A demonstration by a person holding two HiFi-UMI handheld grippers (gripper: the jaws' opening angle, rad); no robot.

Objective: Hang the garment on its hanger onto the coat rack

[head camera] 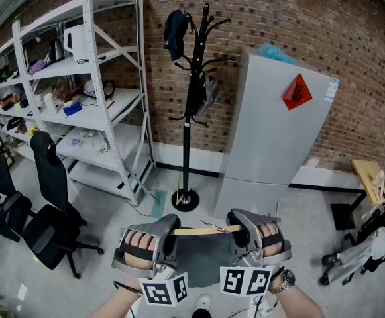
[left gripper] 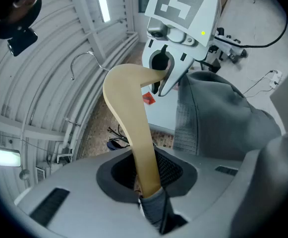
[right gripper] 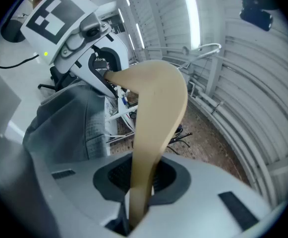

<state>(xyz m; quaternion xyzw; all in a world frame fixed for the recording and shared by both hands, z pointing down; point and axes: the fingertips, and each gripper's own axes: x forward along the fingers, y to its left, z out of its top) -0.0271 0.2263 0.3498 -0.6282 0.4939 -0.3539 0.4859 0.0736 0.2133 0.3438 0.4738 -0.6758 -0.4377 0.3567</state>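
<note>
Head view only: you see the black coat rack (head camera: 188,98) at 12 o'clock, upright before the brick wall (head camera: 278,18), well apart from the load at 6 o'clock.
Gripper views only: you see the wire hook (left gripper: 86,53) and each jaw contact.
Left gripper (head camera: 174,230): held level, pointing toward 3 o'clock; jaws clamp one hanger end with grey fabric pinched in.
Right gripper (head camera: 237,230): held level, pointing toward 9 o'clock; jaws clamp bare wood.
Hanger (head camera: 202,230): smooth tan wood, curved, spanning between both grippers.
Garment (head camera: 202,260): grey, ribbed edge, draped below the hanger.
</note>
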